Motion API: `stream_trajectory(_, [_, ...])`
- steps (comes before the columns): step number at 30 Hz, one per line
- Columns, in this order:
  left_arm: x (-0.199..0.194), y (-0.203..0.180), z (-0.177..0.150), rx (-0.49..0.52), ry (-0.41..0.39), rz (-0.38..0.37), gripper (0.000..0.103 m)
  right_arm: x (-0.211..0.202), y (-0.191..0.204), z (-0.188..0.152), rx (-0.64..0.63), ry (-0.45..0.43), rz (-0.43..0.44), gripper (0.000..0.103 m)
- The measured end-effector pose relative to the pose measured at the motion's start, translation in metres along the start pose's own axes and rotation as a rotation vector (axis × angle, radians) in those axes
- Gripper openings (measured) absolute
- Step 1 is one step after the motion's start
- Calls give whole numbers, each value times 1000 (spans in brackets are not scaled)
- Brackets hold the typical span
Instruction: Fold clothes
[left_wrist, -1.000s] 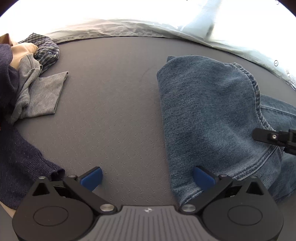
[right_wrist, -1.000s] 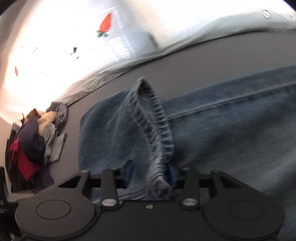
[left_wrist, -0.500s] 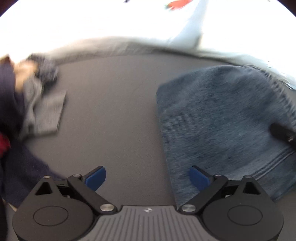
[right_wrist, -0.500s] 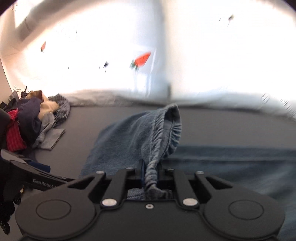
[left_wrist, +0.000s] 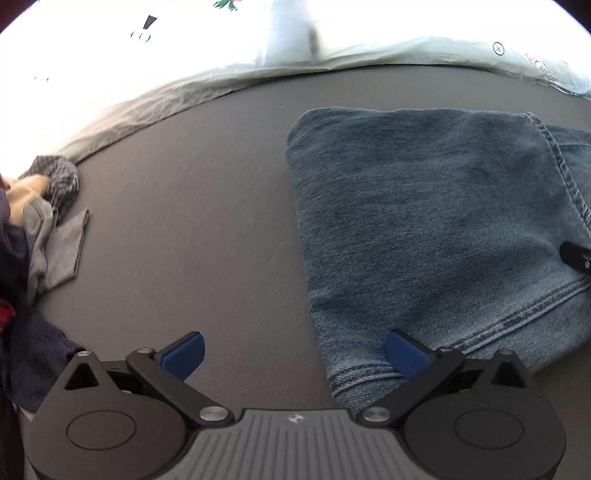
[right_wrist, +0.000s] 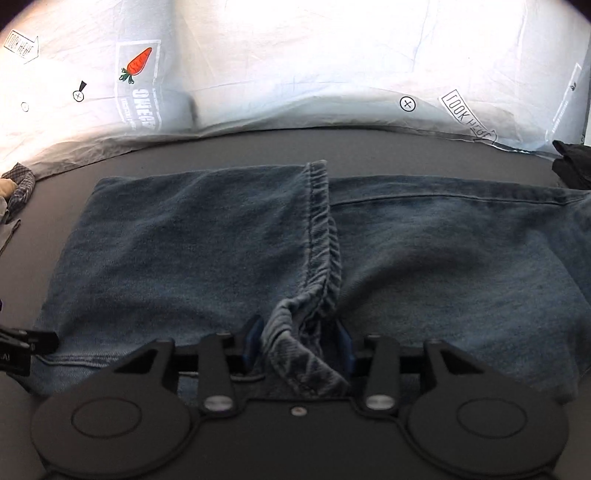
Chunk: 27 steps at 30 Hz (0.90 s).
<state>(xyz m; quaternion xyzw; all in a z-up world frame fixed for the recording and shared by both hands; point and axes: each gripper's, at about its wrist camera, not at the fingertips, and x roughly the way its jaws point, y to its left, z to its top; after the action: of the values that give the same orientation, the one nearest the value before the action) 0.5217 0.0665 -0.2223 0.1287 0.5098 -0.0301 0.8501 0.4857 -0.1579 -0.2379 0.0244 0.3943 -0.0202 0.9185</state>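
Observation:
Blue jeans (left_wrist: 436, 221) lie on the dark grey table (left_wrist: 192, 229), with one leg end folded over the rest. My left gripper (left_wrist: 293, 356) is open and empty; its right finger rests over the near hem corner of the jeans. My right gripper (right_wrist: 297, 341) holds the bunched hem (right_wrist: 314, 266) of the folded leg between its blue pads, with the jaws eased a little apart. The jeans (right_wrist: 184, 251) spread flat to both sides in the right wrist view. The tip of the right gripper shows at the left wrist view's right edge (left_wrist: 576, 254).
A pile of unfolded clothes (left_wrist: 33, 236), grey, checked, navy and red, sits at the table's left side. A white printed sheet (right_wrist: 295, 66) hangs behind the table. A dark garment (right_wrist: 572, 162) lies at the far right edge.
My right gripper has brought the raised hem down so the folded leg lies flat on the jeans, and its jaws have eased slightly. My left gripper stayed open near the hem corner.

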Motion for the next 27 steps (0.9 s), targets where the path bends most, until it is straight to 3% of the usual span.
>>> stream_trajectory(5, [-2, 3, -12, -58, -33, 8, 103, 2, -8, -3, -63, -8, 35, 59])
stream_trajectory(8, [0, 6, -11, -134, -15, 18, 103, -4, -16, -2, -93, 46, 35, 79])
stream_trajectory(9, [-1, 5, -11, -154, -10, 26, 103, -7, -20, -3, -90, 63, 38, 81])
stream_trajectory(14, [-18, -12, -16, -167, -18, 97, 103, -42, -48, -24, -88, 51, 99, 83])
stream_trajectory(17, [-37, -23, -19, -154, -37, 64, 103, -65, -64, -36, -127, 56, 52, 83])
stream_trajectory(19, [-47, -27, -18, -143, -59, 42, 103, -76, -87, -37, -60, 47, 38, 84])
stream_trajectory(23, [-57, -40, -6, -158, -48, 46, 103, -90, -155, -32, 272, 11, 79, 90])
stream_trajectory(27, [-56, -54, 12, -130, -50, 7, 103, -92, -211, -32, 464, -64, -22, 101])
